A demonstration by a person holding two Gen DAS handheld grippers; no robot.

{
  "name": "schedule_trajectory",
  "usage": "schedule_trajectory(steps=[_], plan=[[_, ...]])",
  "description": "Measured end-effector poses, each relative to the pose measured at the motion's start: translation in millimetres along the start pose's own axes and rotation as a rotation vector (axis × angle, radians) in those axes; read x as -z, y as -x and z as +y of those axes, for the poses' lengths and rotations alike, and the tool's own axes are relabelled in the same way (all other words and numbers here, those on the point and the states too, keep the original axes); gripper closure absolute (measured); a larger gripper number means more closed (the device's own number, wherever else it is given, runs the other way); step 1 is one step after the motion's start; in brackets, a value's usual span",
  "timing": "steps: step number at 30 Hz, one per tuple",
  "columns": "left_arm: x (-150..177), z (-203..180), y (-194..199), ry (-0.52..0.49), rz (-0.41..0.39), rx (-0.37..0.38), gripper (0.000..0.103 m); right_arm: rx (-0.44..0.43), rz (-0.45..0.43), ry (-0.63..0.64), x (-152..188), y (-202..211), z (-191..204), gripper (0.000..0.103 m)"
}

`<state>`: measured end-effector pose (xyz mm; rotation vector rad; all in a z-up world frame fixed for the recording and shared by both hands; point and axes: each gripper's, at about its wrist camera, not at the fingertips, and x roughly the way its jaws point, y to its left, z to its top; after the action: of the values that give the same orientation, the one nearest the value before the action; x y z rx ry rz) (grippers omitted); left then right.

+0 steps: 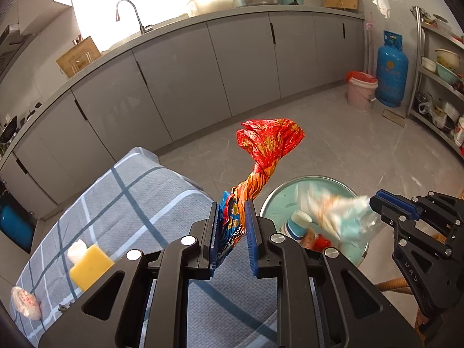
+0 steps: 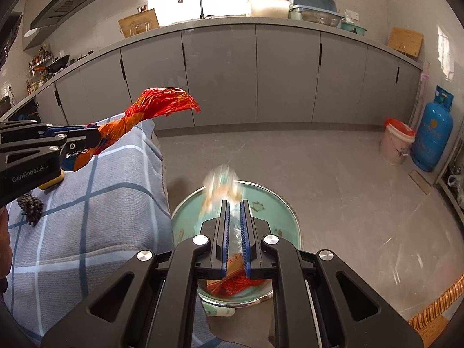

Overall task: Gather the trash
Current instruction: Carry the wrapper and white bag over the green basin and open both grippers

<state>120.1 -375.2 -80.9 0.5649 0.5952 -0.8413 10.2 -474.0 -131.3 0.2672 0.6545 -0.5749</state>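
my left gripper (image 1: 232, 217) is squeezed shut on a red wrapper (image 1: 269, 142), held up by the table (image 1: 139, 203). my right gripper (image 2: 235, 217) pinches a pale wrapper (image 2: 220, 185) over the bin (image 2: 290, 232), so it can drop in.

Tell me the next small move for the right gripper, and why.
Probably open the right gripper and let go: it is shut on a crumpled pale plastic wrapper held right above the round mint-green trash bin, which already holds red scraps. The left gripper, shut on a twisted red-orange plastic bag, can follow.
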Motion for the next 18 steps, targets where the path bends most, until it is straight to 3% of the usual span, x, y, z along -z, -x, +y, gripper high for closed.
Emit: schedule_trajectory(steps=[8, 10, 11, 12, 13, 16, 18], plan=[[0, -24, -26, -0.04, 0.033, 0.033, 0.082, 0.025, 0.019, -0.039, 3, -22, -21, 0.095], [1, -27, -29, -0.04, 0.041, 0.038, 0.076, 0.04, 0.007, -0.045, 3, -20, -24, 0.093], [1, -28, -31, -0.038, 0.042, 0.039, 0.062, 0.044, 0.008, -0.051, 4, -19, -25, 0.092], [1, -30, -32, -0.036, 0.041, 0.043, 0.042, 0.044, 0.011, -0.054, 5, -18, -26, 0.091], [1, -32, -32, -0.036, 0.034, 0.038, 0.035, 0.051, 0.012, -0.063, 6, -18, -29, 0.09], [2, -38, -32, -0.062, 0.028, 0.045, 0.033, 0.065, 0.012, -0.082, 11, -15, -36, 0.078], [4, -41, -32, -0.073, 0.03, 0.038, 0.033, 0.066, 0.014, -0.092, 13, -14, -38, 0.077]])
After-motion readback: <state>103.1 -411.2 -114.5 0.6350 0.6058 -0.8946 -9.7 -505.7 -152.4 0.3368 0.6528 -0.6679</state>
